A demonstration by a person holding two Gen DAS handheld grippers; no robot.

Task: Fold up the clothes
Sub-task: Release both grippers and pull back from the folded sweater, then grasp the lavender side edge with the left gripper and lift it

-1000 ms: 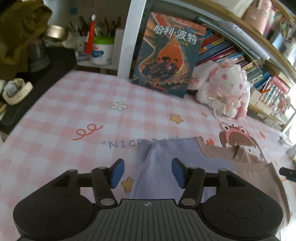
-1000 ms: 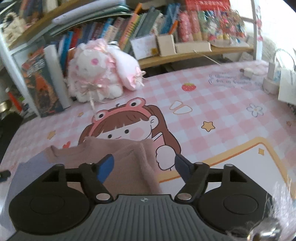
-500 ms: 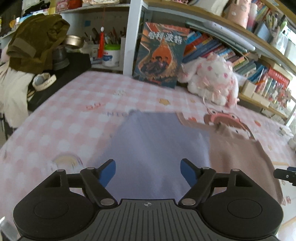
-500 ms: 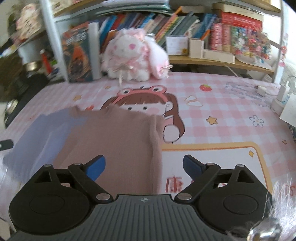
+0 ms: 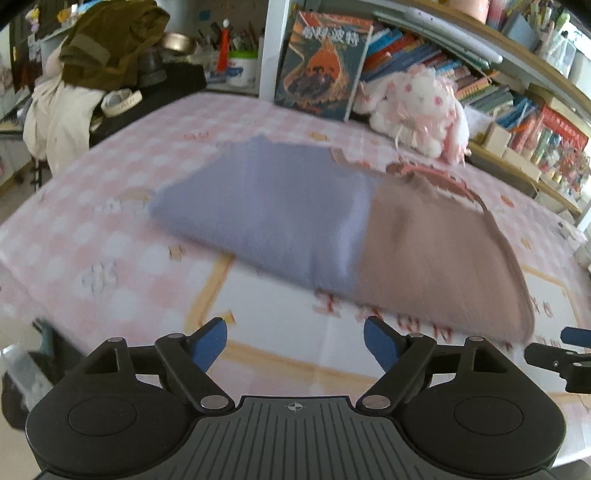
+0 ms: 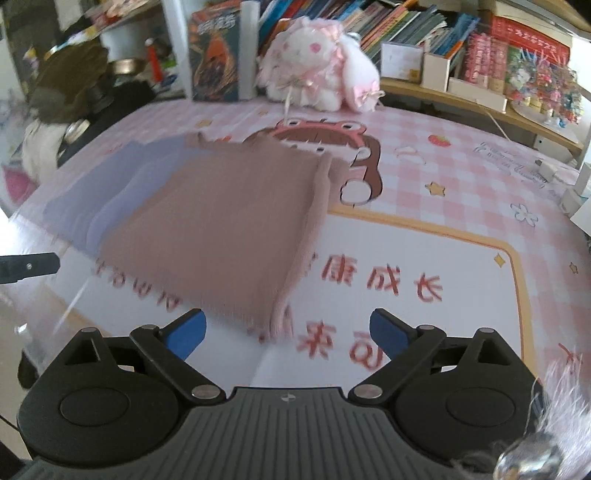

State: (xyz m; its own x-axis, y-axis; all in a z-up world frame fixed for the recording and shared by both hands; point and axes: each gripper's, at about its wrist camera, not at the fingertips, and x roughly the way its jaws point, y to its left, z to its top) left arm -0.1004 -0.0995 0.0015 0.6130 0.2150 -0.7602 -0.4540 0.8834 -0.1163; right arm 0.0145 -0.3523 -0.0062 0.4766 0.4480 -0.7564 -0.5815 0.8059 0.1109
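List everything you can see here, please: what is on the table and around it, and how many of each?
Folded garment: one, lilac and dusty pink, flat on the table, near edge.
Table cover: one, pink check with cartoon girl and red lettering.
Plush bunny: one, white and pink, at the table's back by the shelves.
Large book: one, dark blue and orange, upright beside the bunny.
Shelved books: many, mixed colours, behind the table.
Olive cloth: one heap, far left beyond the table.
White tub: one, holding brushes, back left.
Left gripper: black, blue pads, open, empty.
Right gripper: the same, open, empty.
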